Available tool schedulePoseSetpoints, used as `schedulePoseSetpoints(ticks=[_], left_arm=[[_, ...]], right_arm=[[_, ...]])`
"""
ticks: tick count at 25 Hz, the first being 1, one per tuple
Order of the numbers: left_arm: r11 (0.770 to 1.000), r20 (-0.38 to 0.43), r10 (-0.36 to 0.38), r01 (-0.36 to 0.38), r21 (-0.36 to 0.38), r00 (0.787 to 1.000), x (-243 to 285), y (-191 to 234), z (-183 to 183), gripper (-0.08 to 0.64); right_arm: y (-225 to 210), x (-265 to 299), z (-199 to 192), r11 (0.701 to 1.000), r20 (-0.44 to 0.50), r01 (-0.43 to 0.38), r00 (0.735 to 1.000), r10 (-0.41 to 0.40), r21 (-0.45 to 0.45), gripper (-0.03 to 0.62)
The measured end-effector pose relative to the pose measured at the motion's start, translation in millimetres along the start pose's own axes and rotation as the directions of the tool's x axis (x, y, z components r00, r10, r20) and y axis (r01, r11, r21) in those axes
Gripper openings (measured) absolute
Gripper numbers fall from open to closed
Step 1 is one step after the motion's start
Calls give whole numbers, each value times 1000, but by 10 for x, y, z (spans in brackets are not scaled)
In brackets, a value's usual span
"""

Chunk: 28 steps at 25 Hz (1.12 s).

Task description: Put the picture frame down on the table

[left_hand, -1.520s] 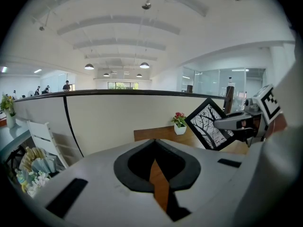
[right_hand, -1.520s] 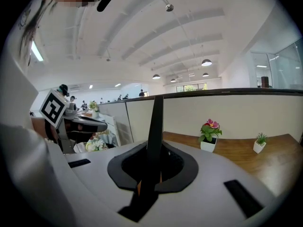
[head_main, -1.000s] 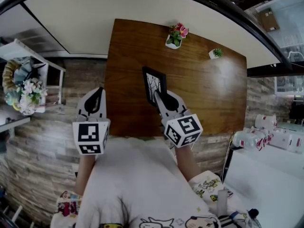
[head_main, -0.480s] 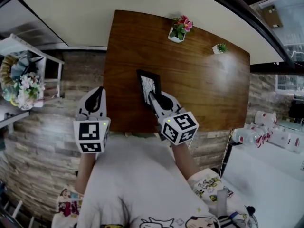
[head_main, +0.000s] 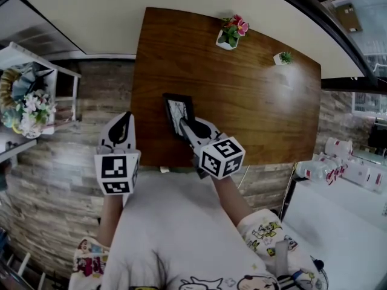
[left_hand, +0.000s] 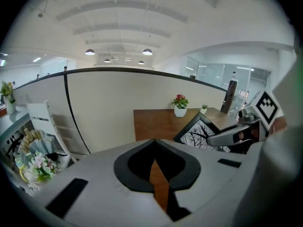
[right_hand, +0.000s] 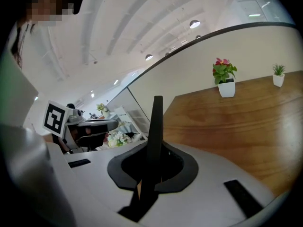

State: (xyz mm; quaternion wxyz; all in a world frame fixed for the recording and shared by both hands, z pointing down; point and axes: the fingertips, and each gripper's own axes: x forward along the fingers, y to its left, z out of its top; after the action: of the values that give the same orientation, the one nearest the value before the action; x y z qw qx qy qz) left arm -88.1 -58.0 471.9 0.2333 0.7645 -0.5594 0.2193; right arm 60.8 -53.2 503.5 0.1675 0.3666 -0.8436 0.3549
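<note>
Head view: the right tongs hold the picture frame by its near edge, tilted over the table close to its front edge. The left tongs hang just off the table's left side.

Left gripper view: the left tongs are closed together and empty.

Right gripper view: the right tongs are clenched on the frame, which is seen edge-on.

The table was brown wood, smooth, with a fine grain and a soft sheen that caught a pale glare. The picture frame had a matt black moulding round a white printed sheet. The left gripper and the right gripper had smooth pale-grey plastic shells, lined matt black inside the jaws. The floor looked like rough, weathered planks.
</note>
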Motion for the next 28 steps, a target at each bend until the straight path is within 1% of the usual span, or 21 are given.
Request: schedulePoseSetpoints(ticks=[3, 5, 9, 15, 18, 21, 23, 28], left_arm=[[1000, -4, 0, 0, -3, 1000, 8, -5, -36, 3], [1000, -6, 1, -1, -4, 1000, 5, -9, -58, 3], [1000, -11, 2, -2, -5, 1000, 8, -20, -103, 3], [1000, -24, 3, -4, -12, 1000, 11, -22, -187, 3], [1000, -31, 3, -4, -14, 1000, 20, -22, -217, 3], [1000, -36, 5, -6, -15, 999, 18, -10, -247, 3], [1000, -37, 6, -7, -15, 999, 18, -4, -259, 3], [1000, -44, 12, -12, -15, 999, 30, 11, -281, 3]], right_arm=[[6, 62, -68, 999, -16, -16, 1000, 17, 30, 23], [10, 95, -108, 997, -22, -30, 999, 32, 72, 23], [9, 158, -181, 987, -36, -58, 997, 64, 149, 23], [30, 262, -300, 971, -62, -84, 993, 100, 225, 23], [32, 305, -336, 956, -66, -99, 990, 122, 277, 23], [28, 343, -380, 926, -60, -118, 987, 149, 357, 23], [14, 363, -414, 911, -64, -124, 985, 161, 393, 23], [-18, 406, -496, 903, -94, -116, 981, 169, 414, 23]])
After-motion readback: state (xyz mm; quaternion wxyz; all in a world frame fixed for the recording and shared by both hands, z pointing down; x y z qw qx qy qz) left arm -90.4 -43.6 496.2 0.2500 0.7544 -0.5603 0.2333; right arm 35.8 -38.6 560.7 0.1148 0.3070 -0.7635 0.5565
